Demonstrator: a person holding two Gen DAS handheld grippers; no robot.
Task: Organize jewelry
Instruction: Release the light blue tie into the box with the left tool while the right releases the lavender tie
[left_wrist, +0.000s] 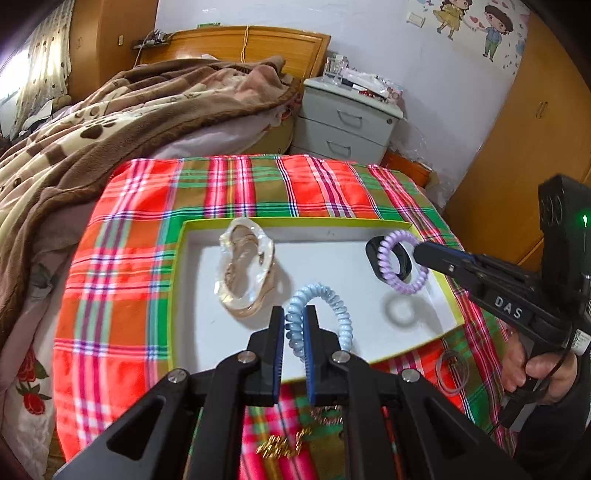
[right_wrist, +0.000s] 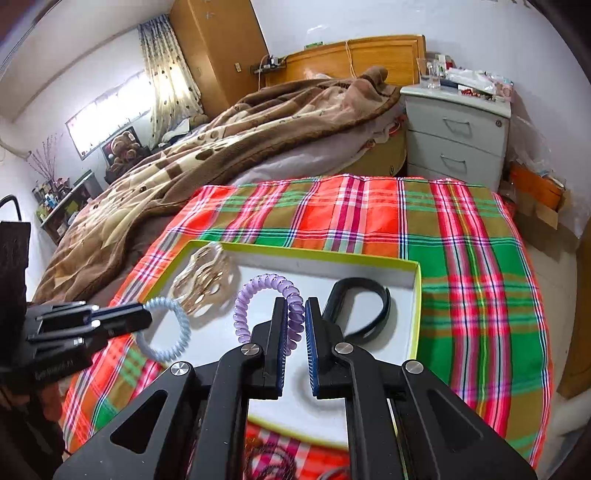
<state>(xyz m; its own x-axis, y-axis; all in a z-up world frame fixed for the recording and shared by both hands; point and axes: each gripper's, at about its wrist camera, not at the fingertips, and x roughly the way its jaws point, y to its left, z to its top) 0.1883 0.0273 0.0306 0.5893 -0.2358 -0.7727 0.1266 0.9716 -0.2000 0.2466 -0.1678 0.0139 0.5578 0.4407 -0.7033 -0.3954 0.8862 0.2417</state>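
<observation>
On the far left of the shallow white tray (left_wrist: 317, 236) lies the pale gold-and-clear bracelet cluster (left_wrist: 245, 273), untouched, leaving bare floor between it and our grips. Next comes our left gripper (left_wrist: 295, 325), its fingers drawn narrow and pinching the blue coil band (left_wrist: 317, 310); the loop stands up and arcs away beyond the fingertips, hanging over the near middle of the tray. Further right, our right gripper (right_wrist: 295, 321) is likewise closed on the purple coil band (right_wrist: 267, 299), whose ring hangs ahead of the fingers, above the tray floor and just in front of the black band (right_wrist: 364, 314) lying flat in the right corner. We judge both coils only need a short drop straight down; the purple one risks landing on the black band. On the plaid cloth (left_wrist: 122, 258) near us, a gold chain (left_wrist: 284, 445) waits nearer our left hand.
</observation>
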